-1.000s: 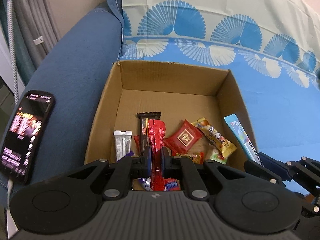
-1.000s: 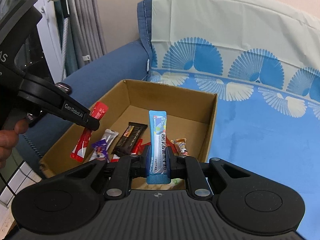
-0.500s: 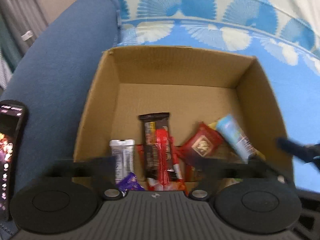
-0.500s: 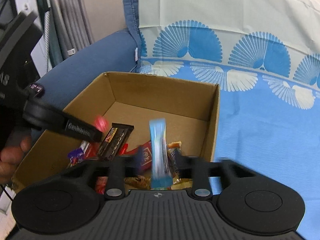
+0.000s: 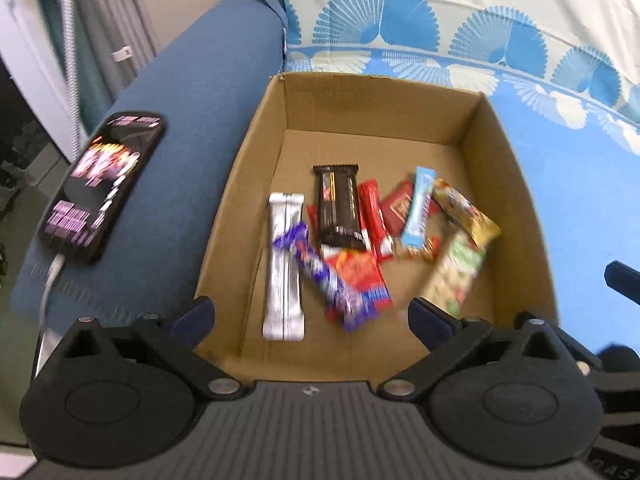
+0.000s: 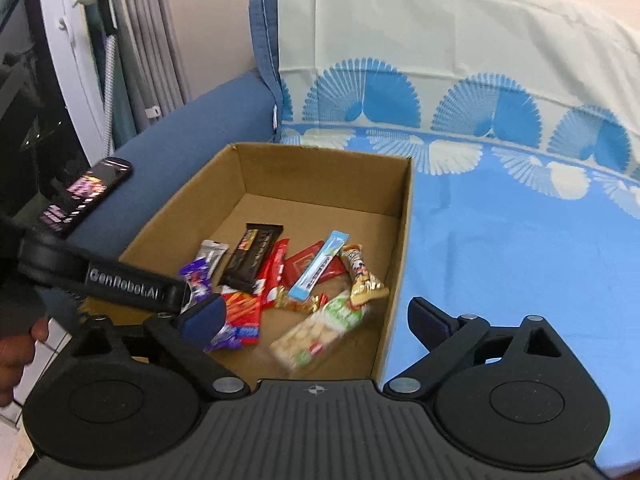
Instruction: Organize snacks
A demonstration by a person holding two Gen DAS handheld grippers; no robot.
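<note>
Two claws hang over one cardboard box [image 5: 256,184] on a blue sofa, both with jaws spread wide and nothing between them; both have just been opening. The left claw [image 5: 312,312] sits above the box's near edge, and its view alone shows the full length of the silver packet [image 5: 284,264] just ahead of it. The right claw [image 6: 316,320] straddles the box's right wall; only its view shows the left claw's arm from the side and a person's fingers [image 6: 24,344] at the picture's left edge. Ahead of both claws lie one dark chocolate bar [image 5: 338,208], one light blue stick [image 5: 418,208], one purple wrapper [image 5: 320,276], one green-and-white pack [image 5: 456,276] and several red wrappers I cannot count surely. One lit phone [image 5: 104,184] lies on the armrest, left of the box.
</note>
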